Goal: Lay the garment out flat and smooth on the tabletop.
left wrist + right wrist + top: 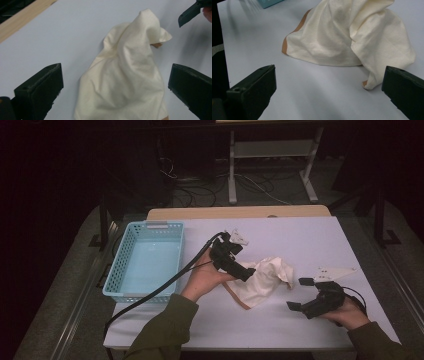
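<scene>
A crumpled cream cloth [265, 277] with a brown hem lies in the middle of the white table [305, 237]. My left gripper [241, 270] hovers over the cloth's left part, held from below by a hand. In the left gripper view the left gripper [116, 75] stands open, its jaws wide apart on either side of the cloth [125, 75]. My right gripper [300, 293] is open near the front right, just right of the cloth and apart from it. In the right gripper view the cloth [352, 35] lies ahead of the open right gripper [329, 80].
An empty light blue basket [155, 225] stands on the table's left side, and its corner [268, 2] peeks into the right gripper view. A wooden strip [240, 212] runs along the far edge. Cables and a stand's legs lie on the floor behind.
</scene>
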Tool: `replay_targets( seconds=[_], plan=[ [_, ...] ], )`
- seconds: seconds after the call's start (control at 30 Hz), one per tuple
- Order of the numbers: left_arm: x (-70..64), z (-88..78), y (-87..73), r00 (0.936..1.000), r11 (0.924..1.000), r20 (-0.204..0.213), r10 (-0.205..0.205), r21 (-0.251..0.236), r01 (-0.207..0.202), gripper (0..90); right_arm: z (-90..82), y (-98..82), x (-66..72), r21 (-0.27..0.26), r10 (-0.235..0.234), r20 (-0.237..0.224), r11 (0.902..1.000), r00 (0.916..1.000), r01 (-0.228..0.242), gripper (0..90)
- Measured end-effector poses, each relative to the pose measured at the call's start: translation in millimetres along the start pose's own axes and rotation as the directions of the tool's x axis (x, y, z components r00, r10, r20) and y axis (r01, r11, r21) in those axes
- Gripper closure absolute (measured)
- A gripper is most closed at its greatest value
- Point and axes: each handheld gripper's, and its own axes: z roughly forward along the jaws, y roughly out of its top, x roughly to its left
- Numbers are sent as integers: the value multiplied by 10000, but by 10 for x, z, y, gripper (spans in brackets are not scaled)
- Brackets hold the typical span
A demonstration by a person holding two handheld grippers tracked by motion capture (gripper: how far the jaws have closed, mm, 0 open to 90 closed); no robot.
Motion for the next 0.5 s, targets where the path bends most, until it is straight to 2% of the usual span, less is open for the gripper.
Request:
replay_targets(
  seconds=[0.27, 0.5],
  plan=[
    [77, -148, -128, 9994, 9997, -234, -236, -71, 234, 0, 25, 14, 2, 13, -49, -42, 10000, 10000, 49, 0],
    [91, -229, -228, 9984, 9992, -397, -391, -94, 387, 0, 28, 14, 0, 44, -28, -87, 10000, 10000, 29, 0]
  ],
)
